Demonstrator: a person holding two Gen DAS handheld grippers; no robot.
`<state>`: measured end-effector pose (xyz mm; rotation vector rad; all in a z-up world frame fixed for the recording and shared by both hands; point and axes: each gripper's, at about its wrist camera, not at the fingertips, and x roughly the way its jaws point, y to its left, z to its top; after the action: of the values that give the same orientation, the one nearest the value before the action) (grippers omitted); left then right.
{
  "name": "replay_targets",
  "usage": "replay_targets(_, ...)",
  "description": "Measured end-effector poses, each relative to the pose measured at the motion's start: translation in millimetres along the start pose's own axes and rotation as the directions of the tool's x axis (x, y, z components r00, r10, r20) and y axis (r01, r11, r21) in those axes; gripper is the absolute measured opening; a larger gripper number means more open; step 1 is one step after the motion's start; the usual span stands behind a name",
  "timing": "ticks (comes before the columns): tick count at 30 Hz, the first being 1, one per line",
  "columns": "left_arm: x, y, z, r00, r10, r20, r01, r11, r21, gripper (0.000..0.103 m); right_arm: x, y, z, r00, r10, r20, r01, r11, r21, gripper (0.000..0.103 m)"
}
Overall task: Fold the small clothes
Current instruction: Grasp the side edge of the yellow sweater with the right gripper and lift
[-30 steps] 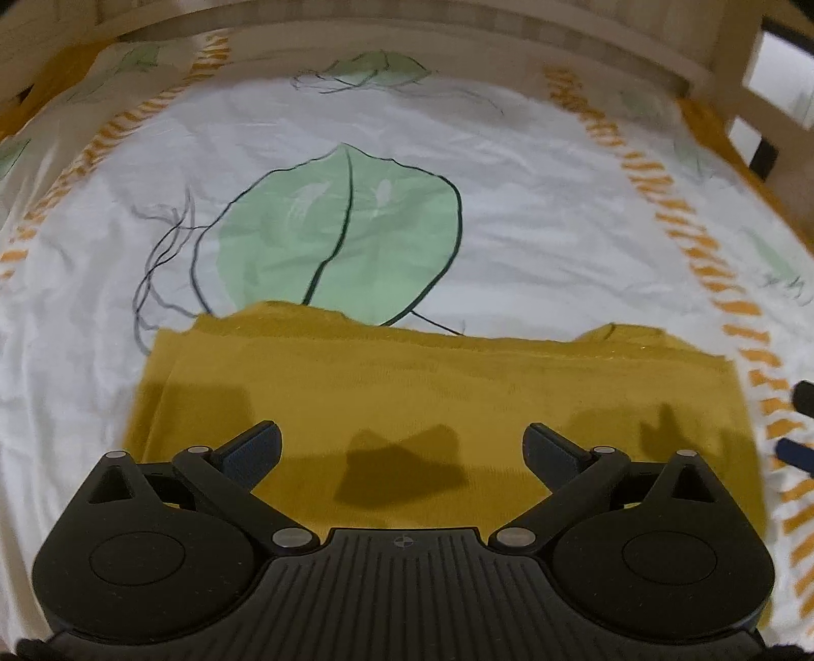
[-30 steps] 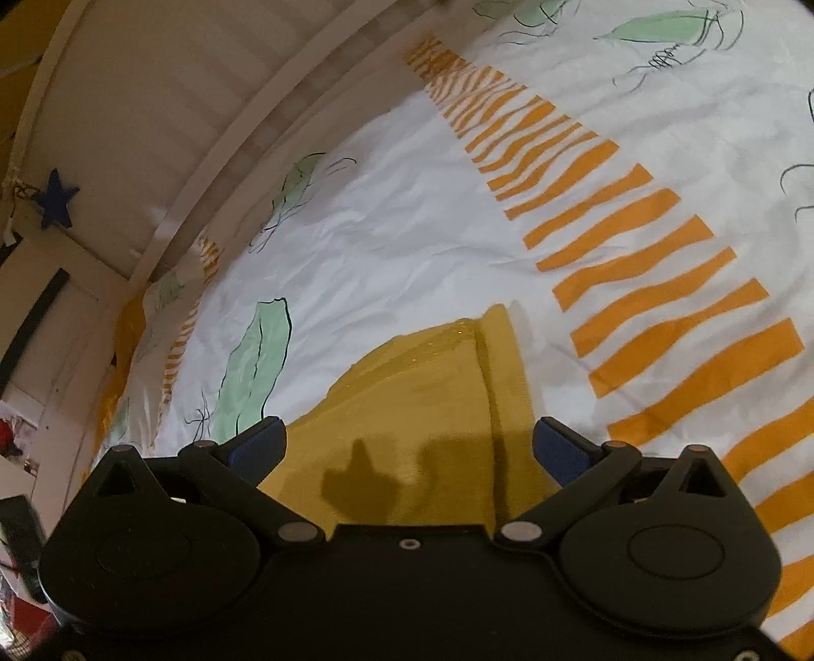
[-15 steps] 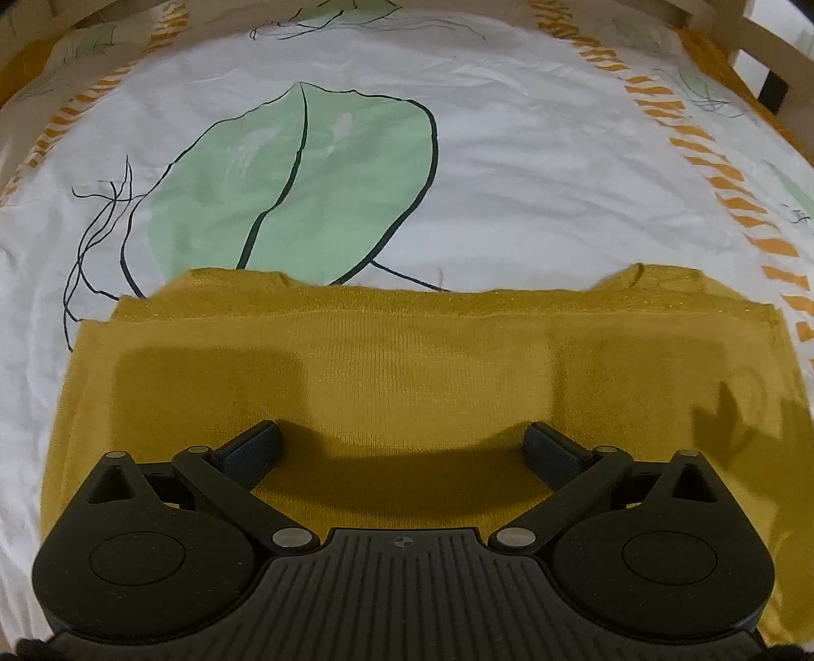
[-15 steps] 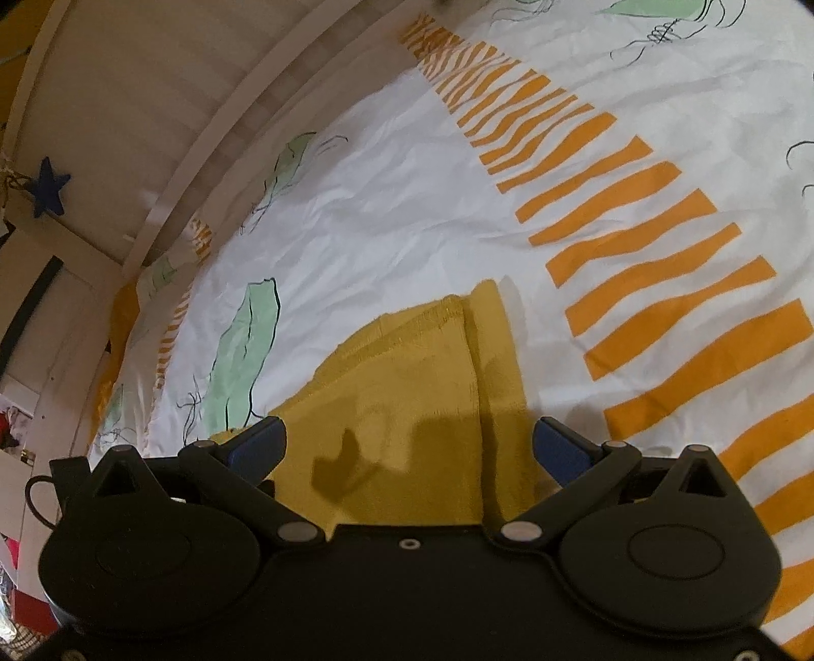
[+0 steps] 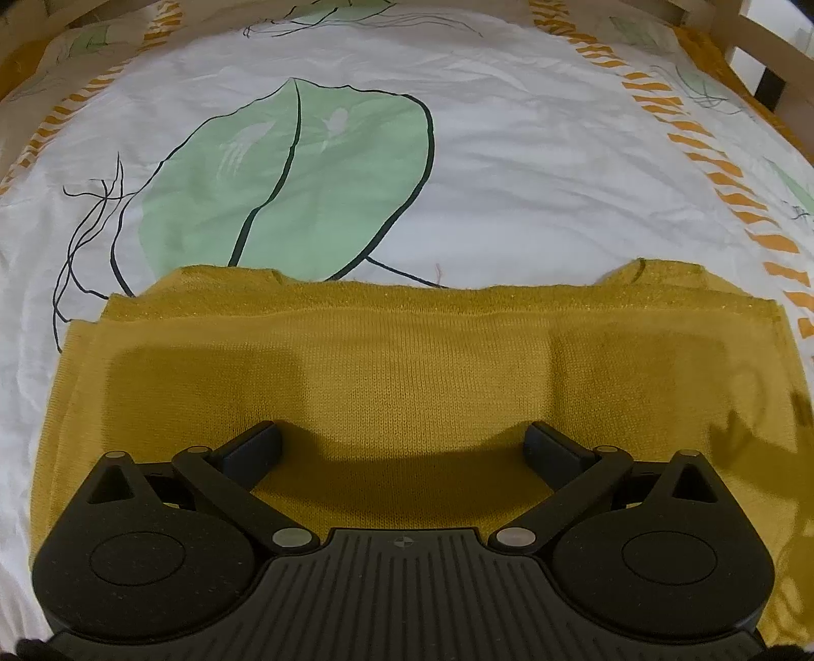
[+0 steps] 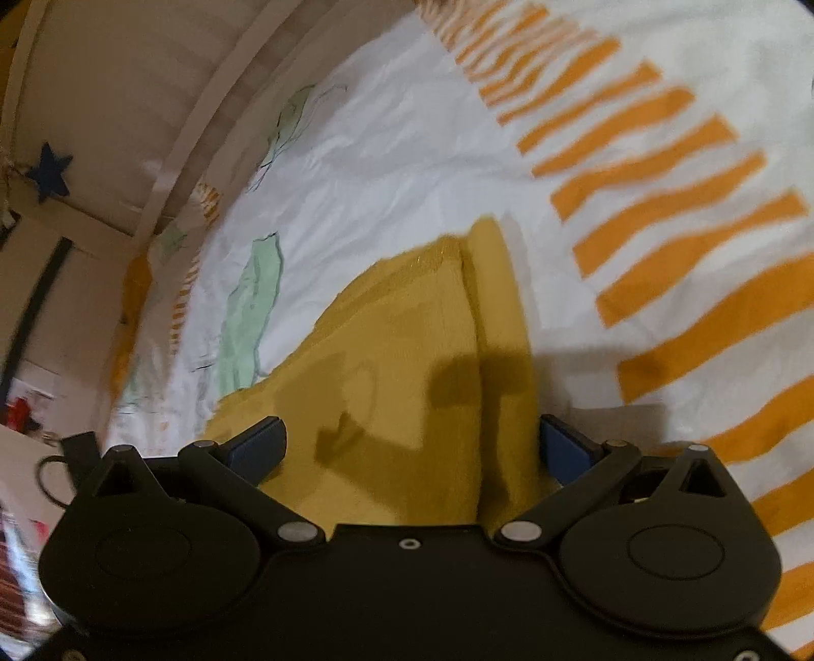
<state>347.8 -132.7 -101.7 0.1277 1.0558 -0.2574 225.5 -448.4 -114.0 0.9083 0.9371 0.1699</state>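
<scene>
The knitted garment [image 5: 427, 366] is mustard yellow, with a fine ribbed texture and a slightly glittering edge. The bed sheet [image 5: 509, 152] is white, printed with a large pale green leaf [image 5: 305, 173] outlined in black and with rows of orange stripes [image 6: 661, 203]. A small star [image 6: 48, 170] on the wall is dark blue.

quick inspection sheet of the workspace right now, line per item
surface: bed sheet, white with a green leaf print and orange stripes, lightly creased
job's things: mustard knit garment lying flat on the sheet, already folded into layers
clutter: nothing seen on the sheet
grippers: left gripper open over the garment's middle; right gripper open over the garment's edge, holding nothing; right view blurred
cables: dark looped cord at far left of right view, off the bed
surroundings: wooden bed rail; blue star on the wall
</scene>
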Motion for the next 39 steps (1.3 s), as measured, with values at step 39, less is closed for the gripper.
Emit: replay_targets(39, -77.1, 129.5, -51.6, 0.994, -0.041, 0.098, 0.053, 0.992, -0.116, 0.102, 11.4, -5.6, -20.3, 0.975, 0.223, -0.027, -0.224, 0.973, -0.056, 0.087)
